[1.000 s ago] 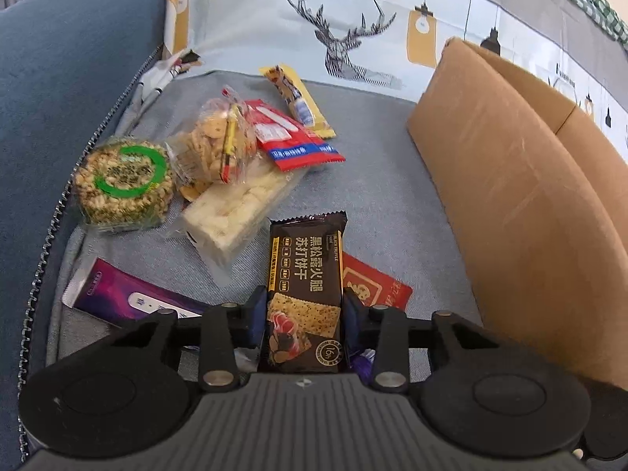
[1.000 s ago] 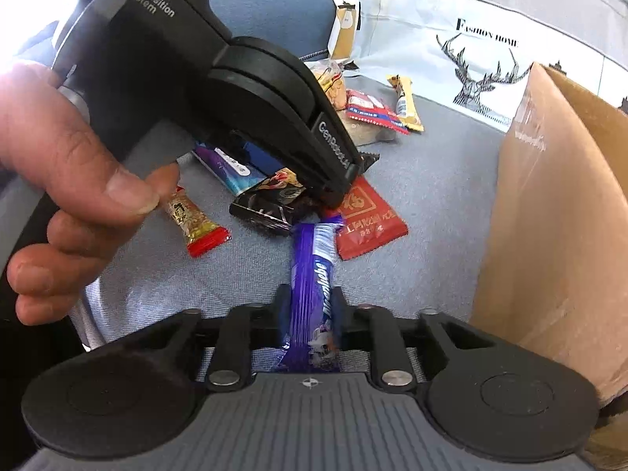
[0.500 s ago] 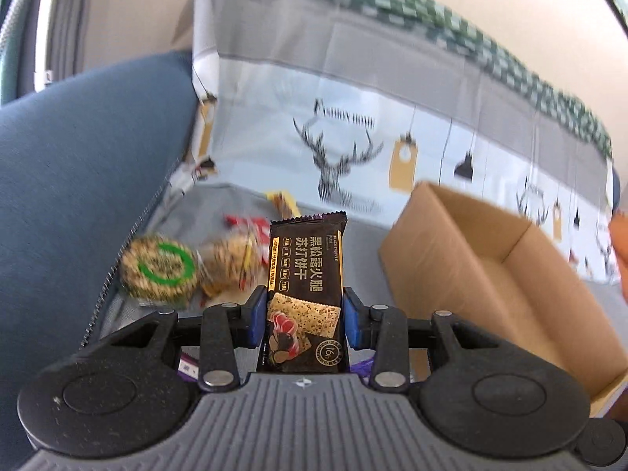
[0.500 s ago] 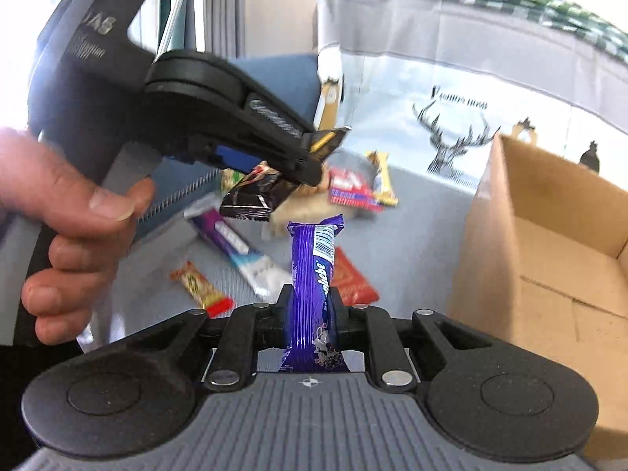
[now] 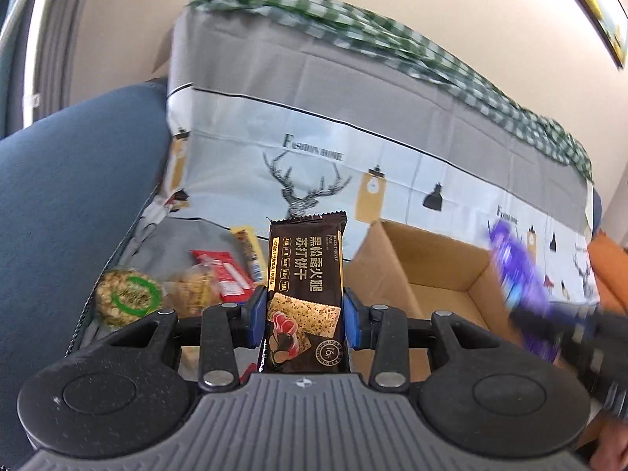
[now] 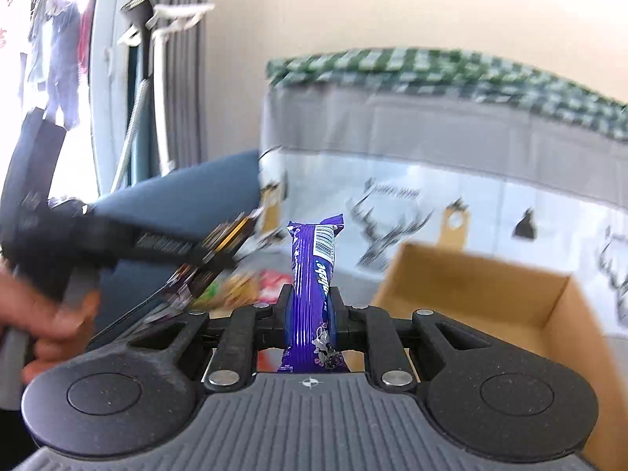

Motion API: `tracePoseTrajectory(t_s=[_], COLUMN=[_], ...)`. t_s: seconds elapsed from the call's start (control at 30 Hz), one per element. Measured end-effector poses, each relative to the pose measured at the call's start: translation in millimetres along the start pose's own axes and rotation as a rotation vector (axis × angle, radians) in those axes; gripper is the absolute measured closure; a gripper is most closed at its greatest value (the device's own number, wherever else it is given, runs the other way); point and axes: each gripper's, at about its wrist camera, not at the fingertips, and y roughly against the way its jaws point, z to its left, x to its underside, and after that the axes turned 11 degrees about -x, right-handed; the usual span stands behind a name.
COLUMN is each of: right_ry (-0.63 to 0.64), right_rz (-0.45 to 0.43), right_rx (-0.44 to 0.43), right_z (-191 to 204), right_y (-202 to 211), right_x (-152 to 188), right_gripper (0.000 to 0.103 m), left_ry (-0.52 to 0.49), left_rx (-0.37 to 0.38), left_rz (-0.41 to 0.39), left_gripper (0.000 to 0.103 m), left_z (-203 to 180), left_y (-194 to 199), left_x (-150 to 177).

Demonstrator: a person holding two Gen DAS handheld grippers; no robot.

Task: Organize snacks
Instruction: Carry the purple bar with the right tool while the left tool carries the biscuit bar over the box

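My left gripper (image 5: 305, 324) is shut on a dark brown cracker pack (image 5: 306, 274) and holds it upright, high above the sofa seat. My right gripper (image 6: 312, 308) is shut on a purple chocolate bar (image 6: 312, 274), also held upright in the air. The open cardboard box (image 5: 428, 271) stands on the seat to the right; it also shows in the right wrist view (image 6: 490, 294). The right gripper with the purple bar shows blurred in the left wrist view (image 5: 522, 274), above the box's right side. The left gripper shows blurred in the right wrist view (image 6: 188, 251).
Loose snacks lie on the grey seat at the left: a round green-labelled rice cake (image 5: 127, 298), a bag of small crackers (image 5: 194, 290), a red pack (image 5: 227, 274) and a yellow bar (image 5: 247, 247). A blue sofa arm (image 5: 70, 204) is at the left, a deer-print cover (image 5: 306, 180) behind.
Both grippers have risen well above the seat with their snacks. The right gripper has swung over toward the box. The loose snacks have not moved.
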Motion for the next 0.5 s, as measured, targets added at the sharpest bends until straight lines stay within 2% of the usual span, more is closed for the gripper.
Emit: tracePoseTrajectory(t_s=[0.17,0.3,0.37,0.5], right_ry=[-0.002,-0.101,-0.149,-0.158], right_rz=[-0.038,-0.062,-0.037,-0.051], right_rx=[0.088,0.164,0.179,0.198], right_z=[-55,-90,-101,-111], right_y=[19,28,24,29], right_x=[-16,-1,5,7], right_gripper=[0.086,0.086,0.086,0.086], left_ry=[-0.045,-0.06,-0.063,-0.072], left_rx=[0.036,0.06,0.073,0.097], left_rz=[-0.011,-0.014,-0.014,-0.017], left_gripper=[0.06,0.06,0.06,0.06], left_z=[-24,-42,-50,-66], left_y=[1,-1,-3,-5], left_x=[-1,0,0,2])
